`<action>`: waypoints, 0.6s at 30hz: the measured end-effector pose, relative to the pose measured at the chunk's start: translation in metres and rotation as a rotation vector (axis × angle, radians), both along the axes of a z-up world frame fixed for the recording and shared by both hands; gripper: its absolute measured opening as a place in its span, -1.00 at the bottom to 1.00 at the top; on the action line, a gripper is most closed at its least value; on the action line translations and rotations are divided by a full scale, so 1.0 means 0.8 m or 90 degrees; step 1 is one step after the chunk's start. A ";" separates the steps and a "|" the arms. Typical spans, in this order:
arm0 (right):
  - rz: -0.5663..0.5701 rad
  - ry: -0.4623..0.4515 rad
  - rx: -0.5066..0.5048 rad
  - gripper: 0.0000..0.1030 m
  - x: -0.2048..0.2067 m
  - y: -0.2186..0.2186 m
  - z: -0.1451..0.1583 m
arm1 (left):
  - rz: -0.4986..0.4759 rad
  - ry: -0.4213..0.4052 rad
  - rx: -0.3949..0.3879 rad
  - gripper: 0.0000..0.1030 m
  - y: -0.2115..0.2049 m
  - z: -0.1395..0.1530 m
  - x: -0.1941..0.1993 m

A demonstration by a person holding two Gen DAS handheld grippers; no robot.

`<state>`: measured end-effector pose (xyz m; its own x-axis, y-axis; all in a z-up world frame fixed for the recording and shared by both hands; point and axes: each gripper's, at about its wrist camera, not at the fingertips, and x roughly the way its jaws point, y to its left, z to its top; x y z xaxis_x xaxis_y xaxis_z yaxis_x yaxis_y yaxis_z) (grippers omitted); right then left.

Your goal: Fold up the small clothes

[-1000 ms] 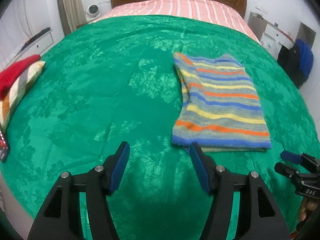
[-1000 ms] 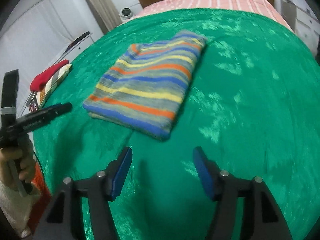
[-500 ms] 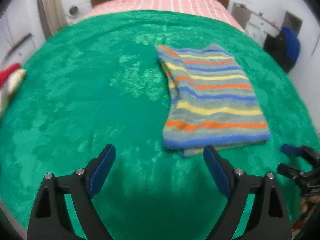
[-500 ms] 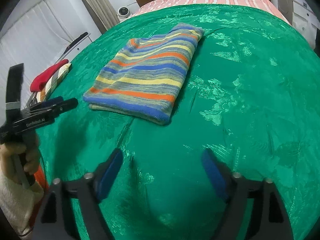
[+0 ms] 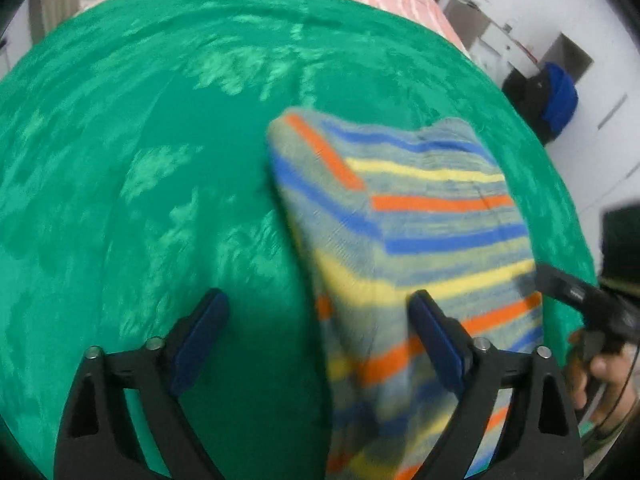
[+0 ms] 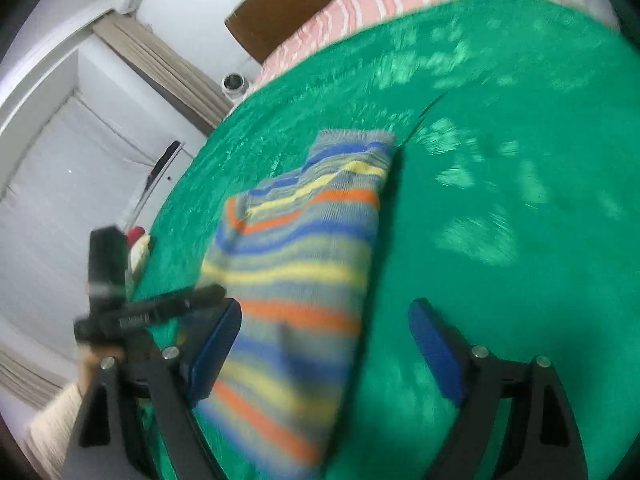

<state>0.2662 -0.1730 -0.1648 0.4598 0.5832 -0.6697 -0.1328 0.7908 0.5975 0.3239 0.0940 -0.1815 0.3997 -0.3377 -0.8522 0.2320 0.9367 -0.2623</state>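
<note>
Lying folded, striped sweater (image 5: 404, 216) covers green bedspread (image 5: 160, 160).

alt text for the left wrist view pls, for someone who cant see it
A folded striped garment lies on a green bedspread, its near left edge between the open left gripper. The right gripper reaches in from the right; the picture is motion-blurred.

Left gripper (image 5: 320, 316) angled steeply down, jaws wide and just closing a little — nothing pinched. Right gripper (image 6: 324, 324) likewise spread, easing inward, pads pressing nothing; a bare hand (image 5: 600, 364) at four o'clock in the left wrist view.
</note>
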 end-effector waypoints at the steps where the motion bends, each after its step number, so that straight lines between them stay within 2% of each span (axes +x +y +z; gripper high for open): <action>1: 0.009 0.007 0.009 0.47 0.013 0.007 -0.007 | -0.010 -0.002 0.004 0.24 -0.006 -0.001 0.001; 2: 0.019 0.010 0.021 0.29 0.024 0.018 -0.013 | -0.028 0.000 0.006 -0.34 -0.016 -0.003 0.000; 3: 0.023 0.014 0.021 0.04 0.029 0.029 -0.016 | -0.036 0.003 0.010 -0.63 -0.022 -0.005 0.000; 4: 0.025 0.017 -0.009 -0.14 0.033 0.042 -0.017 | -0.030 -0.010 0.036 -0.66 -0.030 -0.003 -0.003; 5: 0.029 0.006 -0.083 -0.37 0.032 0.062 -0.011 | -0.026 -0.025 0.051 -0.72 -0.032 0.001 -0.007; 8: 0.059 -0.088 -0.303 -0.45 0.006 0.120 0.016 | -0.007 -0.063 0.069 -0.76 -0.036 0.014 -0.024; 9: 0.060 -0.112 -0.333 -0.47 -0.004 0.130 0.023 | -0.003 -0.075 0.067 -0.76 -0.033 0.021 -0.031; 11: 0.055 -0.149 -0.350 -0.48 -0.023 0.141 0.040 | 0.001 -0.101 0.065 -0.76 -0.025 0.038 -0.045; 15: 0.036 -0.195 -0.306 -0.49 -0.046 0.146 0.074 | 0.007 -0.151 0.060 -0.76 -0.002 0.080 -0.068; 18: 0.034 -0.217 -0.274 -0.49 -0.048 0.155 0.100 | 0.022 -0.168 0.054 -0.76 0.014 0.107 -0.068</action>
<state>0.2281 -0.0491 -0.0845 0.6696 0.3174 -0.6715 -0.3084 0.9413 0.1374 0.2693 0.1052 -0.0956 0.6221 -0.2520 -0.7413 0.2499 0.9612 -0.1170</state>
